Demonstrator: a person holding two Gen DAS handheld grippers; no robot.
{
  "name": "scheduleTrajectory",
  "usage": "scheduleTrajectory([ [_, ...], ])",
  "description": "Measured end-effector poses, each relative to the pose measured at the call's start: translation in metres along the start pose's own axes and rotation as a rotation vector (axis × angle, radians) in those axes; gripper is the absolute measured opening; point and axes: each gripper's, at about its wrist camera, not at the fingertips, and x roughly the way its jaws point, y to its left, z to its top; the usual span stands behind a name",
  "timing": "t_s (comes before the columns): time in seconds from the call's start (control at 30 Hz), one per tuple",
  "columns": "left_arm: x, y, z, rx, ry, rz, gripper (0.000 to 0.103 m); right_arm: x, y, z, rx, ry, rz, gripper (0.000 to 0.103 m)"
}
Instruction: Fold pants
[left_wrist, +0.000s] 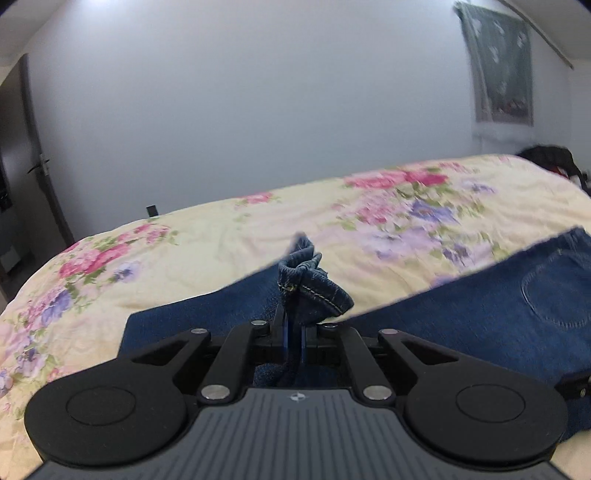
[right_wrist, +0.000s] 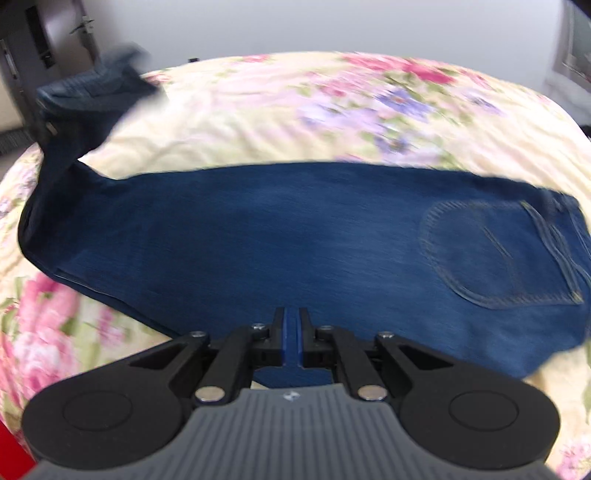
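Dark blue jeans (right_wrist: 277, 236) lie across a floral bedspread (right_wrist: 295, 110), folded lengthwise, back pocket (right_wrist: 491, 254) at the right. My left gripper (left_wrist: 294, 325) is shut on the bunched hem (left_wrist: 310, 284) of the legs and holds it lifted above the bed. In the right wrist view that lifted hem end (right_wrist: 92, 88) rises at the far left. My right gripper (right_wrist: 291, 325) is shut on the near edge of the jeans at mid-leg. The jeans' seat also shows in the left wrist view (left_wrist: 517, 302).
The bedspread (left_wrist: 221, 236) covers a wide bed. A pale wall (left_wrist: 258, 110) stands behind it, a door with handle (left_wrist: 40, 166) at the left, a hanging cloth (left_wrist: 498, 74) and dark clothes (left_wrist: 550, 158) at the right.
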Motion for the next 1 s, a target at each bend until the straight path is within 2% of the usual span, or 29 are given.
scheduleTrajectory([
  [0.07,0.010,-0.034,-0.019,0.060,0.050,-0.044,0.006,0.004,-0.015,-0.008,0.016,0.016,-0.010,0.000],
  [0.13,0.016,-0.057,-0.036,0.102,0.078,-0.050,0.006,0.009,-0.026,-0.014,0.032,0.034,-0.020,0.000],
  [0.23,0.026,-0.072,-0.052,0.133,0.147,-0.076,0.007,0.015,-0.035,-0.020,0.052,0.047,-0.013,0.000],
  [0.3,0.033,-0.074,-0.061,0.128,0.220,-0.098,0.008,0.018,-0.035,-0.021,0.049,0.049,-0.013,0.000],
  [0.43,0.036,-0.056,-0.063,0.037,0.255,-0.178,0.011,0.020,-0.029,-0.019,0.031,0.047,-0.016,0.000],
  [0.53,0.041,-0.034,-0.058,-0.080,0.321,-0.307,0.031,0.018,-0.022,-0.018,0.035,0.044,-0.003,0.000],
  [0.63,0.043,-0.015,-0.057,-0.180,0.348,-0.366,0.039,0.016,-0.013,-0.016,0.028,0.036,0.007,0.000],
  [0.7,0.038,-0.006,-0.057,-0.223,0.355,-0.394,0.044,0.013,-0.007,-0.015,0.022,0.032,0.010,0.005],
  [0.73,0.035,0.000,-0.056,-0.250,0.353,-0.442,0.068,0.011,-0.004,-0.014,0.018,0.028,0.009,0.010],
  [0.77,0.032,0.006,-0.054,-0.286,0.349,-0.509,0.086,0.009,-0.002,-0.013,0.016,0.023,0.010,0.011],
  [0.83,0.025,0.016,-0.051,-0.333,0.338,-0.580,0.087,0.005,0.003,-0.010,0.021,0.014,0.016,0.013],
  [1.0,0.010,0.043,-0.034,-0.309,0.294,-0.523,0.086,-0.003,0.009,0.002,0.069,-0.024,0.079,0.029],
])
